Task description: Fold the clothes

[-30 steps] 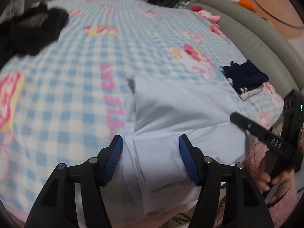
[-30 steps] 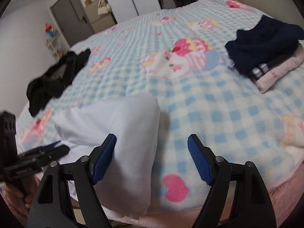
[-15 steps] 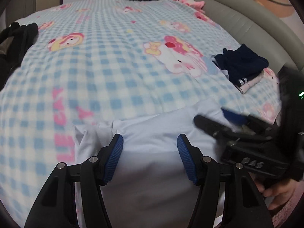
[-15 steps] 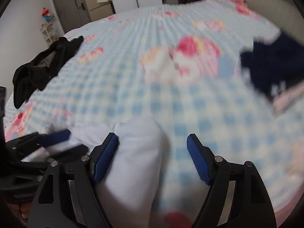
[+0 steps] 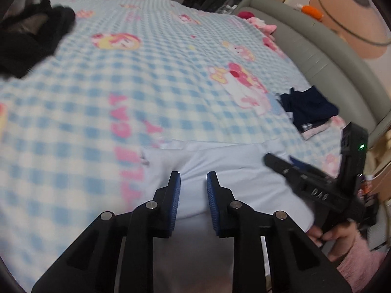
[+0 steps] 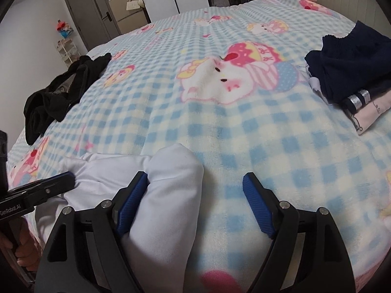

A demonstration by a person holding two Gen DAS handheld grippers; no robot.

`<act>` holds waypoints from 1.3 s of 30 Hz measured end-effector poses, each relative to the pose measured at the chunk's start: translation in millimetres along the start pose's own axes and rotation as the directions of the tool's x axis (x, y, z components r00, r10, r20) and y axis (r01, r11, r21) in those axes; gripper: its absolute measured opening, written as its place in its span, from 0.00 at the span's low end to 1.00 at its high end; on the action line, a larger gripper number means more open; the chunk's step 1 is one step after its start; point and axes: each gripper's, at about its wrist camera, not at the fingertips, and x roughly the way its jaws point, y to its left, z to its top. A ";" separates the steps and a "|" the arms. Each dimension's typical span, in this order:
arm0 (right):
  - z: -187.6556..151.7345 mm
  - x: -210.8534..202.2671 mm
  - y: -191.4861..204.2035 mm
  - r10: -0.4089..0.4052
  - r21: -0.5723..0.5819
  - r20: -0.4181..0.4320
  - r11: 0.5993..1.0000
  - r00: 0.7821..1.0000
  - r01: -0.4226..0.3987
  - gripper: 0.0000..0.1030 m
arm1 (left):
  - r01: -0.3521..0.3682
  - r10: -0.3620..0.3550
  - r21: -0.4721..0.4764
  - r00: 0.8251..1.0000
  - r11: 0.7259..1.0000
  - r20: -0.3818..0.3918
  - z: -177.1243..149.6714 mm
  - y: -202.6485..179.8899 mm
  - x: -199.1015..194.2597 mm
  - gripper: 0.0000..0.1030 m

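Left gripper (image 5: pixel 193 180) jaws have narrowed since a moment ago, pinching the white garment (image 5: pixel 234 171) bunched between them at the bed's near edge, while right gripper (image 6: pixel 195 183) jaws gape, fold inside, ungripped.

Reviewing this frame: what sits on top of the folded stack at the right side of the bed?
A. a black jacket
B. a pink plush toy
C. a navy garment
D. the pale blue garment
C: a navy garment tops the folded stack, with a pink piece under it; the black clothing lies far left.
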 end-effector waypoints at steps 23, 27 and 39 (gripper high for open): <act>-29.6 -66.7 1.8 -0.038 0.016 0.052 0.999 0.998 0.037 0.79 | -0.081 0.080 0.016 0.996 0.997 0.037 -33.6 1.3 -24.3 0.70; -32.1 -85.7 -8.7 0.027 0.071 0.055 0.997 0.998 -0.031 0.79 | -0.064 0.063 0.011 0.994 0.998 0.086 -40.3 0.7 -36.8 0.67; -47.5 -72.3 13.3 0.102 0.001 -0.023 0.995 0.994 -0.102 0.79 | 0.014 -0.019 0.055 0.995 0.998 0.100 -46.0 -6.9 -34.0 0.68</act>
